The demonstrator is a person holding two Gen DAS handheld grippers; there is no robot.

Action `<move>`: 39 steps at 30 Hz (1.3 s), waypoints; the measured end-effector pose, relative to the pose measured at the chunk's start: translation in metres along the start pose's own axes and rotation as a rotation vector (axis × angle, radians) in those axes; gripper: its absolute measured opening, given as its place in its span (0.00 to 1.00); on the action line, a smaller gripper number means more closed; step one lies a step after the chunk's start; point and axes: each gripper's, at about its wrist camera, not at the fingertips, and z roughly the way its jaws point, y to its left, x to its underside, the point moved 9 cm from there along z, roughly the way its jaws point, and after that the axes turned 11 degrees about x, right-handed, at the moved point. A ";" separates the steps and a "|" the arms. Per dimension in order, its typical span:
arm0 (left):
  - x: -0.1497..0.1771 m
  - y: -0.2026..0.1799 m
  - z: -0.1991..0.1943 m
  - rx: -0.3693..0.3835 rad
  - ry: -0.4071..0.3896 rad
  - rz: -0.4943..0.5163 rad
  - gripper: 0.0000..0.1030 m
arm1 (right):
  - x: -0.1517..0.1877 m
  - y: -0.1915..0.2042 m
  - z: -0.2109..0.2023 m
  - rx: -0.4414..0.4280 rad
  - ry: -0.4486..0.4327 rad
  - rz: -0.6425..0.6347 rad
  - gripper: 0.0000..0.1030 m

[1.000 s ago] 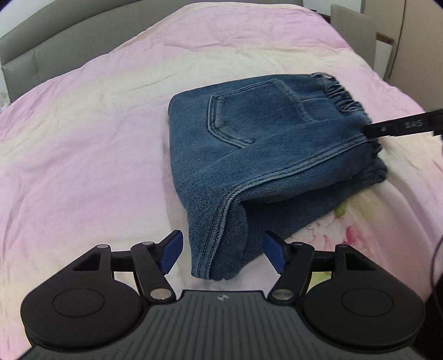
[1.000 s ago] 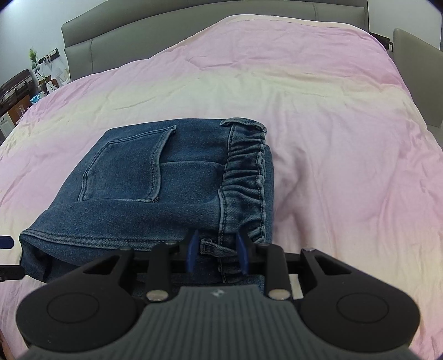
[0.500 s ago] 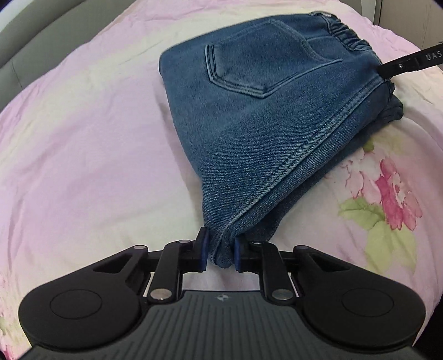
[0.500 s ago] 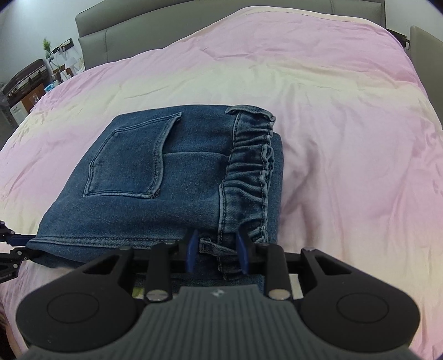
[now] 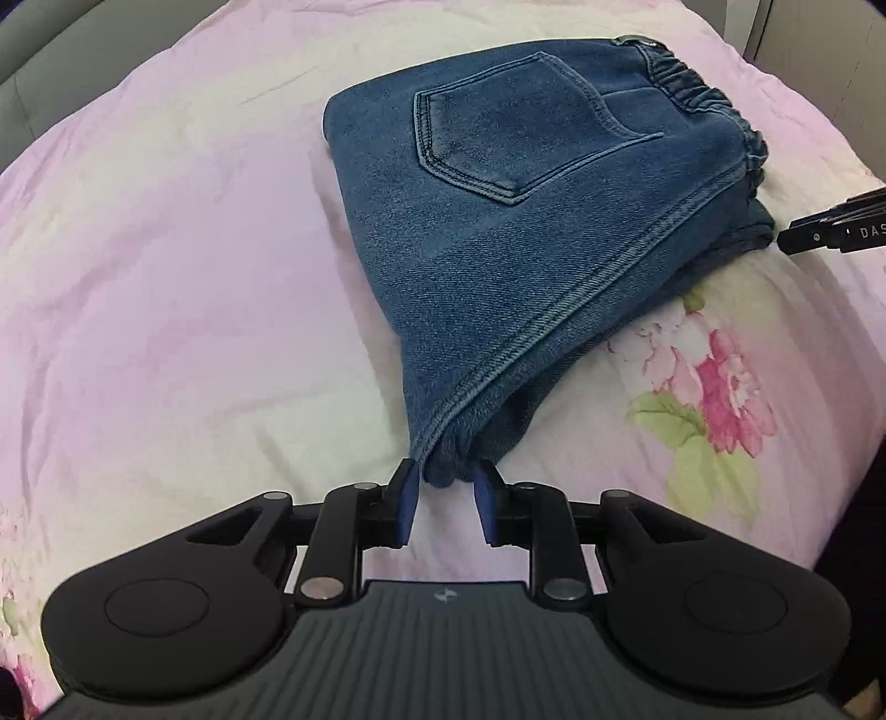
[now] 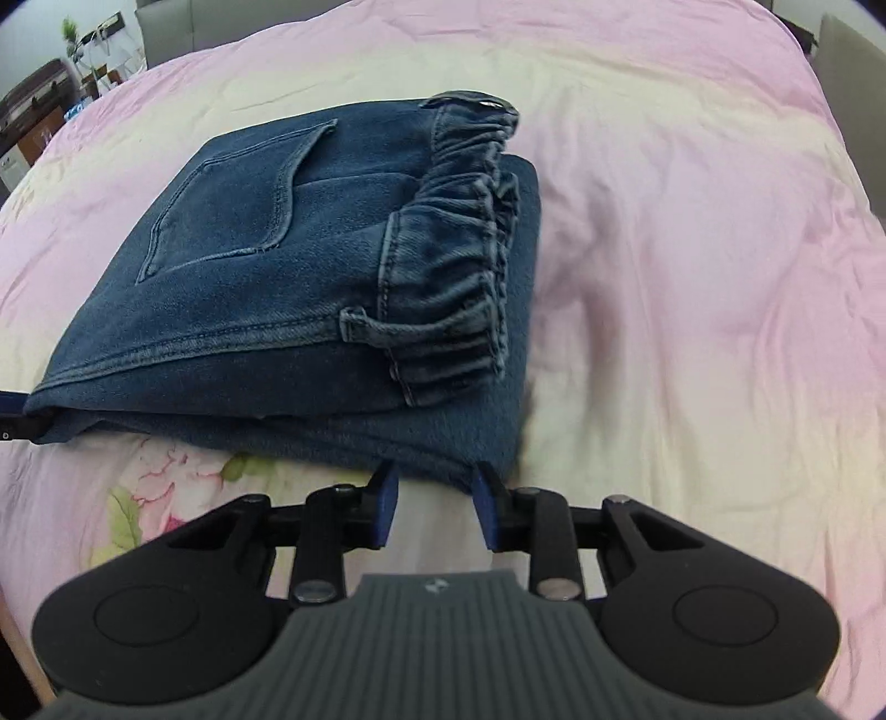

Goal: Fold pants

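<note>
Folded blue denim pants [image 5: 526, 221] lie on the pink bed cover, back pocket up and elastic waistband [image 6: 459, 232] on one side. My left gripper [image 5: 443, 498] is partly open, its blue pads just off the near corner of the fold, with the cloth tip between them. My right gripper [image 6: 434, 498] is open and empty, just in front of the pants' near edge [image 6: 432, 437] below the waistband. The right gripper's tip shows at the right edge of the left wrist view [image 5: 830, 232].
The pink and cream floral bed cover [image 5: 166, 277] spreads all around the pants. A grey headboard [image 6: 183, 22] stands at the far end, with furniture and a plant [image 6: 66, 33] beyond it at the far left.
Both grippers were shut on the pants half a second ago. Both have opened and drawn back a little, and the pants have settled flat on the bed.
</note>
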 end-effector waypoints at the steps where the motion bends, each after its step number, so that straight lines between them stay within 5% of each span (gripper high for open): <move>1: -0.002 0.000 -0.008 0.012 -0.014 0.000 0.33 | 0.002 -0.006 -0.004 -0.010 0.002 0.029 0.35; 5: -0.020 0.011 -0.037 0.071 -0.139 -0.093 0.42 | -0.012 -0.023 -0.021 -0.054 -0.015 0.118 0.55; 8: -0.052 0.029 -0.044 0.036 -0.265 -0.172 0.51 | -0.038 -0.026 -0.033 -0.086 -0.058 0.181 0.73; 13: -0.091 0.055 -0.036 0.061 -0.448 -0.372 0.70 | -0.079 -0.020 -0.026 -0.104 -0.102 0.247 0.84; 19: -0.109 0.087 0.015 0.188 -0.409 -0.562 0.72 | -0.106 -0.025 0.024 -0.114 -0.004 0.349 0.84; 25: -0.101 0.097 0.055 0.316 -0.327 -0.657 0.73 | -0.109 -0.022 0.069 -0.193 0.138 0.398 0.84; 31: -0.087 0.101 0.083 0.409 -0.323 -0.736 0.82 | -0.113 -0.024 0.105 -0.269 0.175 0.457 0.86; 39: -0.092 0.101 0.093 0.396 -0.330 -0.726 0.69 | -0.109 -0.021 0.124 -0.344 0.166 0.499 0.84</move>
